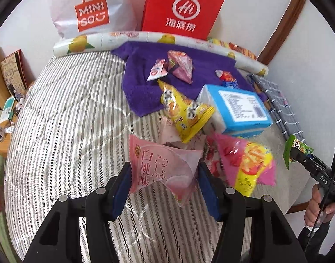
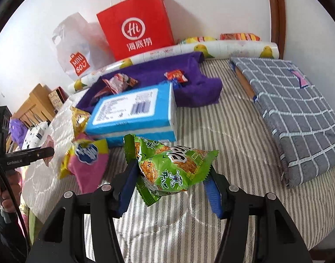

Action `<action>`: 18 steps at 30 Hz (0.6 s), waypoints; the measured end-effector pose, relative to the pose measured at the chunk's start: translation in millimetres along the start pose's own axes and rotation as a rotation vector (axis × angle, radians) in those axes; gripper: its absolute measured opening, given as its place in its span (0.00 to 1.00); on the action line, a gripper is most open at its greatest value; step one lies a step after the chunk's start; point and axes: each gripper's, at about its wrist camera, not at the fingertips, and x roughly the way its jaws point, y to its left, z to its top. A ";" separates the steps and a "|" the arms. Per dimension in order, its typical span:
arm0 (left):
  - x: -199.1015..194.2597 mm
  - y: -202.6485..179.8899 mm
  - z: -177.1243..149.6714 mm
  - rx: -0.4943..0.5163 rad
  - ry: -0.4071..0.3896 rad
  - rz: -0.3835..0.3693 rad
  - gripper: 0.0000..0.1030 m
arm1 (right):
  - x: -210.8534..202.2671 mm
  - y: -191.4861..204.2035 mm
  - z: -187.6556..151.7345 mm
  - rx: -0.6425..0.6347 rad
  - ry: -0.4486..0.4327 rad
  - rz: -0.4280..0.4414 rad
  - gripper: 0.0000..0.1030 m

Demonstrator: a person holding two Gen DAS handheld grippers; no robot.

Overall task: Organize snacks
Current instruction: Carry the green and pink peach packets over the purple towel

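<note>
The left gripper (image 1: pixel 164 173) clamped a pink white-peach snack packet (image 1: pixel 161 166) above the striped bedcover (image 1: pixel 68 109). The right gripper (image 2: pixel 170 175) pinched a green rice-cracker packet (image 2: pixel 167 166). At twelve o'clock of both lay a blue tissue pack (image 1: pixel 239 109) and a purple towel (image 1: pixel 145 83) bearing small snacks. Only the right wrist view showed the whole grey checked cushion (image 2: pixel 299 114), at two o'clock; only the left showed a yellow chip bag (image 1: pixel 185 111) clearly.

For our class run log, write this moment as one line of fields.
left gripper: shut on pink peach snack | right gripper: shut on green snack bag | both held above striped bed | loose snacks beside blue box
</note>
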 end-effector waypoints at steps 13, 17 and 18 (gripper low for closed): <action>-24.7 -17.9 40.6 -0.023 -0.087 -0.034 0.55 | -19.4 26.1 49.7 -0.049 -0.088 -0.008 0.56; -21.6 -19.3 59.9 -0.038 -0.101 -0.035 0.55 | -13.5 33.7 69.5 -0.068 -0.110 -0.005 0.56; -20.5 -19.8 64.8 -0.042 -0.104 -0.035 0.55 | -11.1 35.2 74.7 -0.073 -0.115 -0.006 0.56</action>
